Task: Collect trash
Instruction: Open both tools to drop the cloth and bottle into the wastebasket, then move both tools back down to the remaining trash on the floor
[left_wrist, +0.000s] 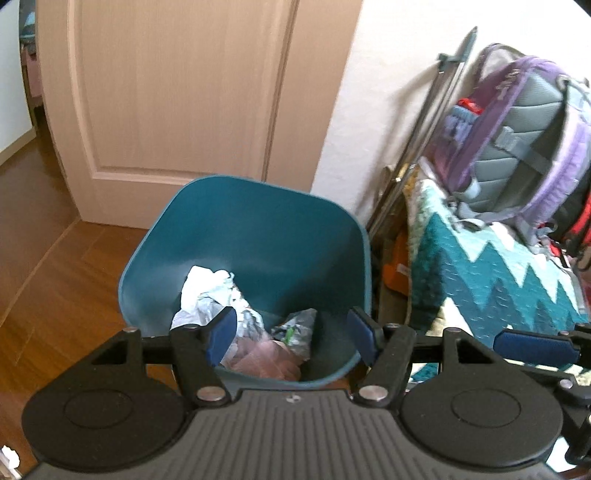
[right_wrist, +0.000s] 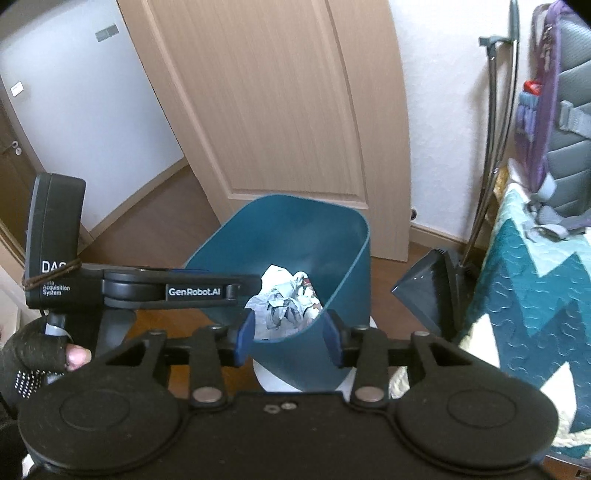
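A teal plastic bin (left_wrist: 258, 229) stands on the wood floor before a door; it also shows in the right wrist view (right_wrist: 295, 229). Inside lie crumpled white paper (left_wrist: 203, 288), plastic wrappers (left_wrist: 295, 328) and a pinkish bag (left_wrist: 266, 358); the paper shows in the right wrist view (right_wrist: 284, 299). My left gripper (left_wrist: 291, 336) is open and empty, just above the bin's near rim. My right gripper (right_wrist: 290, 339) is open and empty, its fingers straddling the bin's near rim. The left gripper's body (right_wrist: 147, 290) reaches over the bin from the left.
A beige door (left_wrist: 177, 92) stands behind the bin. A bed with a teal zigzag quilt (left_wrist: 491, 273) and a purple-grey backpack (left_wrist: 517, 122) is at the right. A dark dustpan (right_wrist: 428, 288) with its long handle leans by the bed. Wood floor (left_wrist: 55, 277) lies to the left.
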